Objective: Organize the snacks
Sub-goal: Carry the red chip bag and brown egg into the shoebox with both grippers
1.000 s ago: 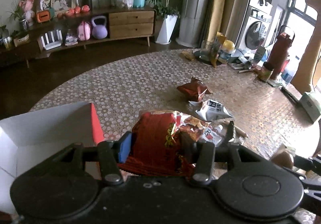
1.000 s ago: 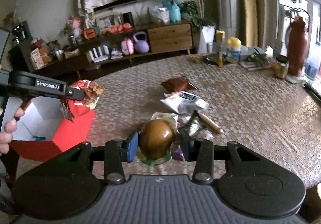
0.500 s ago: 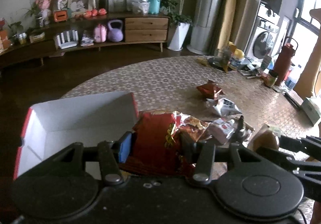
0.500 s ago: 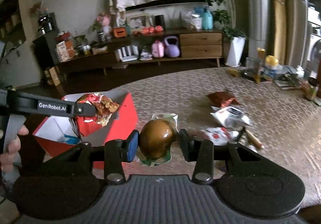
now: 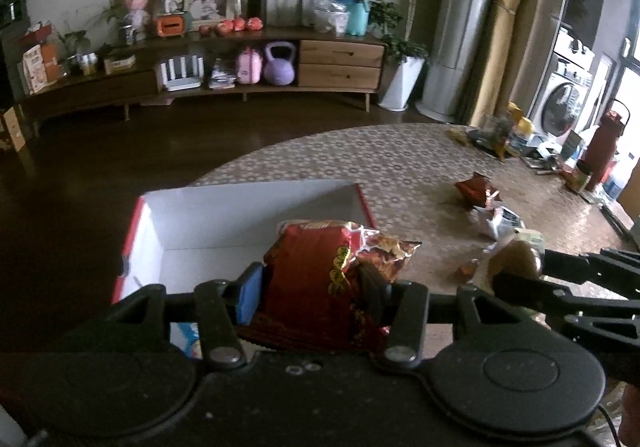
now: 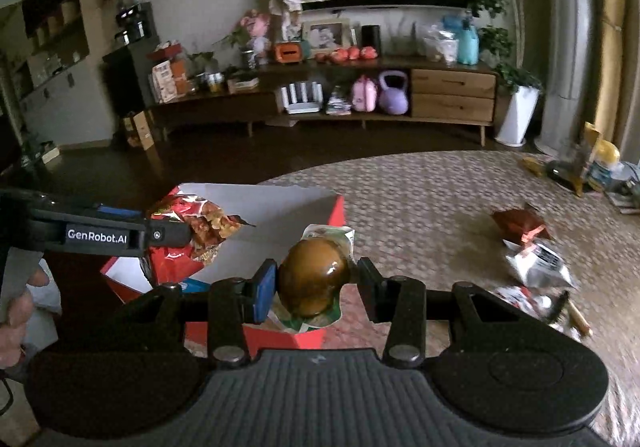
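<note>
Over the open red cardboard box with the white inside (image 5: pixel 248 215), your left gripper (image 5: pixel 310 293) is clenched on a crinkly red foil snack bag with yellow lettering (image 5: pixel 316 271); both pads press into the bag's sides and its top corner sticks up and to the right. From the right wrist view the same bag (image 6: pixel 192 231) hangs above the box's opening (image 6: pixel 280 207), with your left hand (image 6: pixel 16 311) wrapped round the handle at the picture's left edge.

Your right gripper (image 6: pixel 316 289) is grasping a rounded, glossy brown snack sealed in a clear packet with green and white print (image 6: pixel 314 279). The blue pad on the left touches it; on the right side you cannot tell whether the dark pad quite meets the wrapper. That packet sits just beside the box's near right corner, above the table's edge. In the left wrist view the right gripper (image 5: pixel 516 275) comes in from the right with the brown packet (image 5: pixel 514 259) in its tips.

The box stands at the near edge of the round table with the small mosaic-pattern cloth (image 6: pixel 420 199). Well apart from it, further right on the table, lie a crumpled dark red foil pouch (image 6: pixel 520 225) and a white packet with black print (image 6: pixel 538 267) just beside it. A pale blue item (image 5: pixel 188 333) shows at the box's bottom, too hidden to identify.
</note>
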